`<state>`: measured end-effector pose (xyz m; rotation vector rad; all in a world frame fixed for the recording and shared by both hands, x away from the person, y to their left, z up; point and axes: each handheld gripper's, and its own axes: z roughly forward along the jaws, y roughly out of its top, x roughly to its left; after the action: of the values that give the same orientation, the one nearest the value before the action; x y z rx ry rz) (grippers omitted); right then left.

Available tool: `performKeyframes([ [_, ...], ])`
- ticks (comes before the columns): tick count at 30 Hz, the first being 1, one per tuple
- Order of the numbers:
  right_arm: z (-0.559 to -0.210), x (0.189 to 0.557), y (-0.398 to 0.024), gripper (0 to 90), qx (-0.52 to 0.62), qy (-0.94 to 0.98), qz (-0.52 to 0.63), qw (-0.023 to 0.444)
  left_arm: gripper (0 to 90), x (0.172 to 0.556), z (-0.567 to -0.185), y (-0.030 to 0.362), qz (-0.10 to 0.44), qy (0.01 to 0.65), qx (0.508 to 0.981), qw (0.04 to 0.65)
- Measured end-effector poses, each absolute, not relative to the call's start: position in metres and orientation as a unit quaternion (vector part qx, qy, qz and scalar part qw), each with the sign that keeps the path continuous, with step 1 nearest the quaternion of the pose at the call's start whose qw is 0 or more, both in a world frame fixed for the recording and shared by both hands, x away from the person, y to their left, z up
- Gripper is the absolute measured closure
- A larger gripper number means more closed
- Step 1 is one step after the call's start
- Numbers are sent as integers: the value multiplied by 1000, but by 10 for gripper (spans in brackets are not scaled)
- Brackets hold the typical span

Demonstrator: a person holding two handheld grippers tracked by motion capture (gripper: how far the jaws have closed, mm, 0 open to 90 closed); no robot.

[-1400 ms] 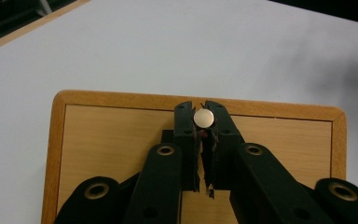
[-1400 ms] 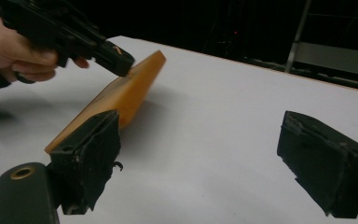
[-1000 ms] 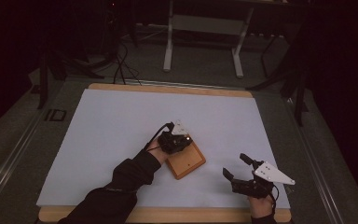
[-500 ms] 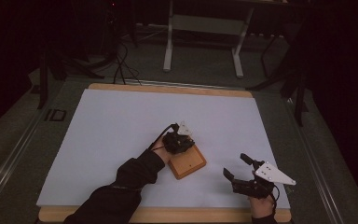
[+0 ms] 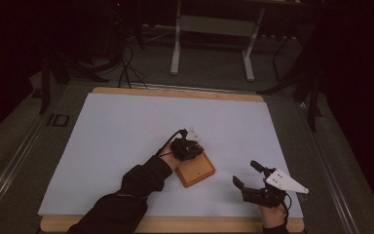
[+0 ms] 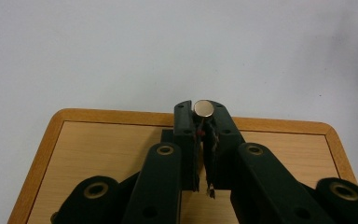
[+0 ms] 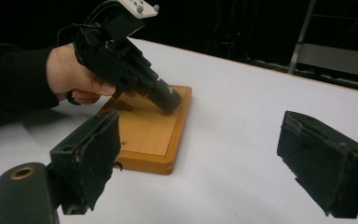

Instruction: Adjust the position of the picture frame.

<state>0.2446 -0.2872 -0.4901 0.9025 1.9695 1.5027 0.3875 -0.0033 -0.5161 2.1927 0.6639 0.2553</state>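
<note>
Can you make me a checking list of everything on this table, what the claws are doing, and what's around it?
Surface: white sheet over a table with a wooden edge.
Job's things: wooden board lying flat; small round metal disc pinched at the tips of the left claw, above the board's far edge.
Clutter: nothing seen.
Grippers: left claw shut on the disc; right claw open, held off to the right of the board, holding nothing.
Cables: a black cable loops from the left claw.
Surroundings: dark room, grey floor, metal stand legs beyond the table, floor cables.
</note>
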Motion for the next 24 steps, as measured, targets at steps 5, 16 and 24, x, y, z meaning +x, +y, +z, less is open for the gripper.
performKeyframes([
  [5, -490, 245, -287, 130, 332, 723, 552, 250, 776, 384, -507, 5, 108, 252, 864, 422],
  [16, -491, 245, -286, 130, 333, 725, 550, 248, 840, 398, -492, 27, 128, 271, 856, 421],
  [24, -491, 245, -286, 129, 334, 725, 550, 247, 899, 420, -500, 21, 133, 275, 860, 409],
])
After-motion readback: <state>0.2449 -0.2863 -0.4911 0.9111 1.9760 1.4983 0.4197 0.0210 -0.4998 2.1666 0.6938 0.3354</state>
